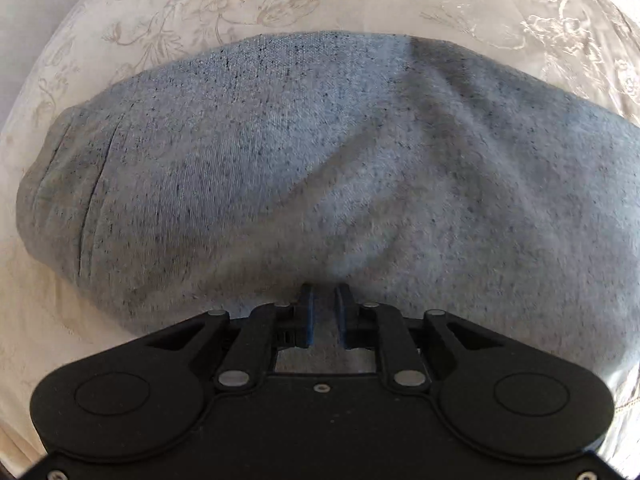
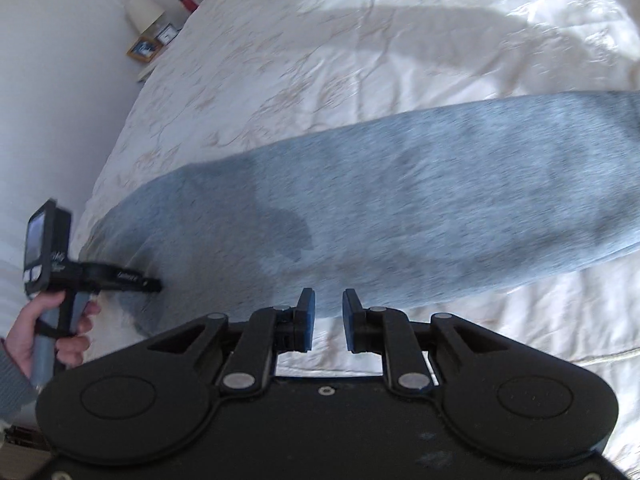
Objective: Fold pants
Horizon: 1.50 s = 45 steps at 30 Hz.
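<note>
Grey heathered pants (image 1: pixel 320 168) lie flat on a cream embroidered bedspread (image 1: pixel 200 8), waistband end to the left in the left wrist view. My left gripper (image 1: pixel 325 300) sits low at the near edge of the pants, jaws a narrow gap apart with grey cloth between the blue pads. In the right wrist view the pants (image 2: pixel 400 216) stretch across the bed to the right. My right gripper (image 2: pixel 329 308) hovers above their near edge, jaws apart and empty. The left gripper (image 2: pixel 148 280) shows at the far left, held in a hand at the waistband end.
The bedspread (image 2: pixel 360 40) fills the view beyond the pants. A nightstand with a lamp (image 2: pixel 146 10), picture frames and a red object stands at the far left by a white wall. The bed's left edge runs beside the left gripper.
</note>
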{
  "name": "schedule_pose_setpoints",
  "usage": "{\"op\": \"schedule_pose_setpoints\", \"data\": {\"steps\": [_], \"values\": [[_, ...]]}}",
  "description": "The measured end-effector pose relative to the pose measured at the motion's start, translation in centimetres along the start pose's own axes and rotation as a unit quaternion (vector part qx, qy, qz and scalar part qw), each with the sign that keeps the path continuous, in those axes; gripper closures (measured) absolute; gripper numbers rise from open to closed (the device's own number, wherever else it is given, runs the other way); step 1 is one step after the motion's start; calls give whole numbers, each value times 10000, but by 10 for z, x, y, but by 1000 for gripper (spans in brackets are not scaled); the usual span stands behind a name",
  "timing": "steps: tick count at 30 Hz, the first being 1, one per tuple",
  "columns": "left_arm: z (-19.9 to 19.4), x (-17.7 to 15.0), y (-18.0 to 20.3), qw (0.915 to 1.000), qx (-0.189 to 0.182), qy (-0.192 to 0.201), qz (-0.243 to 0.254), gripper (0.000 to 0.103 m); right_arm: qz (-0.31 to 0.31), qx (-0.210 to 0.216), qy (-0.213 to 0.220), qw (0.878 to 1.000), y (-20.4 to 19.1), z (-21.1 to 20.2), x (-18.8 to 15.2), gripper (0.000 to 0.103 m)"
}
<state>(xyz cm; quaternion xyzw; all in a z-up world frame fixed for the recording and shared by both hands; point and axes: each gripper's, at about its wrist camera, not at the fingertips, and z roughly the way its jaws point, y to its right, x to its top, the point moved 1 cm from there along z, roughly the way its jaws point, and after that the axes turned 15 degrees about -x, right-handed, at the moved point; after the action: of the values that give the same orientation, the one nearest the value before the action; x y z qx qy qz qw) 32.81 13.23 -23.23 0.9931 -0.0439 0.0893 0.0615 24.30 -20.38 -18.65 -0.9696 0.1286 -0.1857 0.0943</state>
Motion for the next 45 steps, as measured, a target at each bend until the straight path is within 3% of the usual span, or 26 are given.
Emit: {"op": "schedule_pose_setpoints", "data": {"steps": [11,15,21,25,30,35,36,37,42,45], "values": [[24,59,-15,9966,-427,-322,621,83,-241,652,-460,9965,-155,42,-42,75],[26,74,-25,9951,-680,-419,584,83,-481,711,-365,9956,-198,51,-53,74],[32,88,-32,9916,-970,-631,582,84,-837,810,-219,9930,-244,56,-60,73],[26,107,-40,9900,-1006,-737,665,84,-1061,619,-169,9923,-262,58,-69,73],[-12,97,-40,9909,-776,-390,1027,84,-1106,341,-178,9931,-268,67,-69,73],[-48,74,-67,9931,-706,-26,941,84,-1106,229,-200,9934,-272,78,-75,74],[-53,69,-74,9935,-646,30,937,84,-1139,187,-168,9932,-274,77,-76,89],[-60,61,-80,9939,-560,85,944,84,-1201,149,-121,9926,-278,78,-72,96],[-76,39,-122,9944,9,307,1011,84,-1347,288,714,9879,-294,31,-65,96],[-71,38,-139,9949,246,225,948,84,-1739,90,147,9846,-296,52,-82,96]]}}
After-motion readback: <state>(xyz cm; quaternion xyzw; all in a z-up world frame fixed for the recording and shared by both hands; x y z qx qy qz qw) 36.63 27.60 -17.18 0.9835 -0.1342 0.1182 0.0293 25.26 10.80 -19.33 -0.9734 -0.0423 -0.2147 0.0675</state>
